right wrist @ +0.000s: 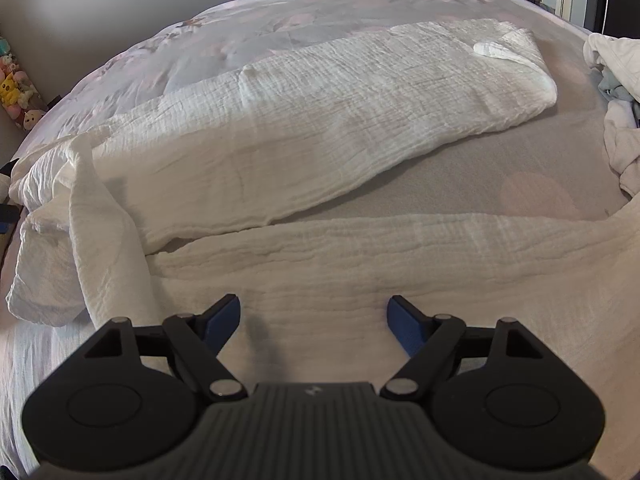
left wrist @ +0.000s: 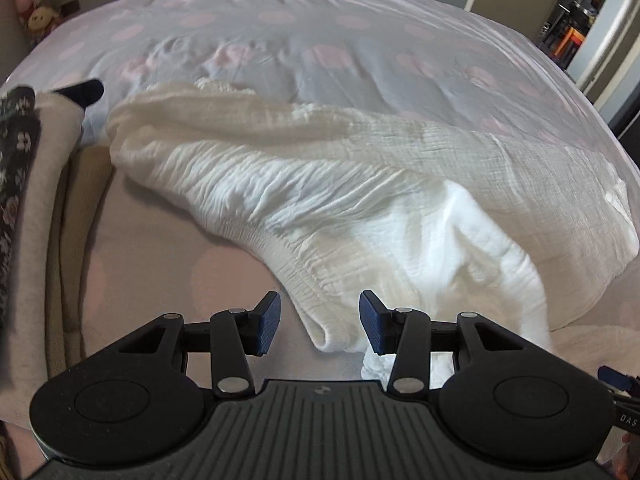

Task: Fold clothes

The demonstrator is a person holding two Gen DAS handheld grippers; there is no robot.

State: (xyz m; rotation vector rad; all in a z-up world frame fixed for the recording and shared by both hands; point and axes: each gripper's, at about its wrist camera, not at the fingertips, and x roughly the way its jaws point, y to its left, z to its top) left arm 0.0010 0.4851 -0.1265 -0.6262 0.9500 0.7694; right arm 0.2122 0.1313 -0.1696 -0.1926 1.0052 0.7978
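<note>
Your left gripper (left wrist: 319, 326) hangs with fingers apart over a hanging fold of the white crinkled garment (left wrist: 320, 184) spread across the bed (left wrist: 280, 40); your right gripper (right wrist: 314, 326) gapes wide above its near panel. Pinch one layer only, squarely at the edge.

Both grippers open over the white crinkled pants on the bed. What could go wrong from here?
1. The left gripper is open with the bunched waistband corner of the white pants between its fingers; closing there may catch only one layer.
2. The right gripper hovers open over flat cloth on the near leg, with no edge to pinch.
3. The laundry pile lies close; dragging could snag it.
</note>
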